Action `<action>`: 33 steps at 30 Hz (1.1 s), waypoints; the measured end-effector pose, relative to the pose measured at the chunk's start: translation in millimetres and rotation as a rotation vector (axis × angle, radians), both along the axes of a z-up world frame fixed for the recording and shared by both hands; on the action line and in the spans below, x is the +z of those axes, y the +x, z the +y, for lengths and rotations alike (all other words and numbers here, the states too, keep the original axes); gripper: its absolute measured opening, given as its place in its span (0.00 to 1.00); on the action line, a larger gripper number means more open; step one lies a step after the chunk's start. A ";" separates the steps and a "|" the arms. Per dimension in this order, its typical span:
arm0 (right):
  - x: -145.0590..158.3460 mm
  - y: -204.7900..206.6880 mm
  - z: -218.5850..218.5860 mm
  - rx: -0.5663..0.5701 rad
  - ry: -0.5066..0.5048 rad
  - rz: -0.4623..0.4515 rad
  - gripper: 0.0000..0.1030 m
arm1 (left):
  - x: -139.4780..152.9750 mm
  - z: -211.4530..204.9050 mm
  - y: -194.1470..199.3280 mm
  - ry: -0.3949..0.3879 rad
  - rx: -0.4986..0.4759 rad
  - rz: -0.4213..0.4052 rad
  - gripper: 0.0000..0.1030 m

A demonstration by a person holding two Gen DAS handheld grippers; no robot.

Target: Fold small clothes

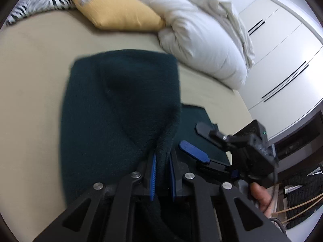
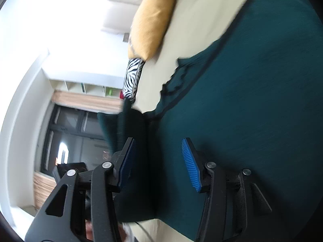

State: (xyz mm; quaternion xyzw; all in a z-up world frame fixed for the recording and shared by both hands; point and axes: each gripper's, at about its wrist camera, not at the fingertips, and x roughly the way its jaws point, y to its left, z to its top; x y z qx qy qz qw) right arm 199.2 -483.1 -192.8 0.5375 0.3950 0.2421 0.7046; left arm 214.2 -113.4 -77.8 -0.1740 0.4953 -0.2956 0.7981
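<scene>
A dark teal knit garment (image 1: 121, 104) lies on the beige bed, with part of it lifted into a fold. My left gripper (image 1: 162, 157) is shut on a bunched edge of the garment between its blue pads. My right gripper (image 1: 193, 139) shows at the right of the left wrist view, open, just above the garment's lower right part. In the right wrist view the right gripper (image 2: 157, 147) is open with its fingers either side of a raised fold of the garment (image 2: 242, 100); the pads do not press the cloth.
A yellow cushion (image 1: 117, 12), a zebra-print cushion (image 1: 40, 4) and a white duvet with pillow (image 1: 201, 36) lie at the bed's far side. White wardrobe doors (image 1: 282, 50) stand to the right. Dark clothes (image 1: 302, 191) lie beyond the bed's edge.
</scene>
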 end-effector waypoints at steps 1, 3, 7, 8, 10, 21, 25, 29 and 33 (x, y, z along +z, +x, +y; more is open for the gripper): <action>-5.5 0.6 -4.4 0.000 0.013 0.012 0.48 | -19.3 -8.6 2.2 -0.011 -0.001 0.045 0.13; -12.0 2.0 -7.9 0.012 0.039 0.010 0.47 | -26.7 -8.4 -2.8 -0.057 0.019 0.061 0.16; -10.5 10.5 0.7 0.036 -0.011 0.003 0.48 | 5.4 -0.5 -24.0 -0.151 -0.044 0.047 0.37; -8.7 12.7 3.7 0.037 -0.025 0.011 0.48 | 18.6 4.8 -32.7 -0.173 -0.055 0.009 0.42; -5.4 15.1 12.5 0.051 -0.049 0.021 0.48 | 35.5 21.2 -43.5 -0.211 -0.048 -0.038 0.45; 24.4 43.6 92.5 0.181 -0.383 0.102 0.33 | 0.4 105.6 -56.0 -0.185 0.111 -0.010 0.45; 33.5 47.8 114.6 0.177 -0.467 0.100 0.11 | 2.1 100.5 -53.5 -0.180 0.098 -0.023 0.45; 49.7 39.3 102.3 0.152 -0.506 0.046 0.10 | 7.2 93.9 -51.4 -0.176 0.094 -0.030 0.45; 67.0 24.7 59.6 0.111 -0.535 0.014 0.10 | 18.8 80.9 -49.7 -0.148 0.075 -0.065 0.45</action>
